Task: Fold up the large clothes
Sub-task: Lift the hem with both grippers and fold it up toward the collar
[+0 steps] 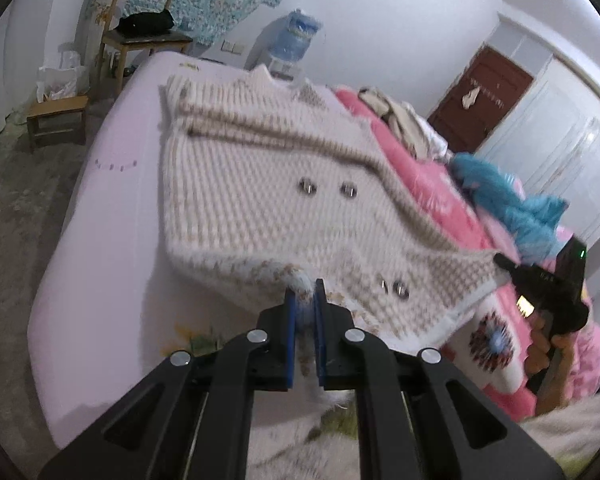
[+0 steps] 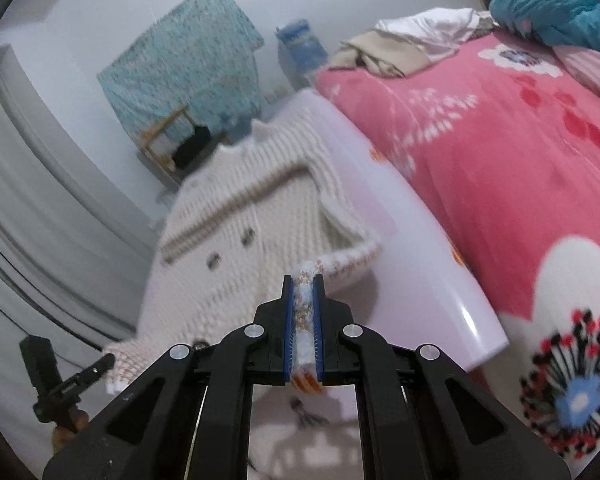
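Note:
A cream and beige knitted cardigan [image 1: 260, 184] with metal buttons lies spread on a pale lilac bed sheet [image 1: 112, 184]. Its near hem is lifted off the bed. My left gripper [image 1: 305, 292] is shut on one corner of the hem. My right gripper [image 2: 304, 284] is shut on the other hem corner, with fabric pinched between the blue pads. The right gripper also shows in the left wrist view [image 1: 540, 280] at the cardigan's right corner. The left gripper shows in the right wrist view [image 2: 96, 368] at the left corner. The cardigan [image 2: 252, 220] is blurred in the right wrist view.
A pink flowered blanket [image 2: 480, 152] covers the bed's right side, with a pile of clothes [image 2: 412, 48] and a blue garment [image 1: 508, 200] on it. Wooden chairs [image 1: 140, 40] and a water dispenser [image 1: 296, 40] stand beyond the bed. A brown door [image 1: 480, 100] is at the back right.

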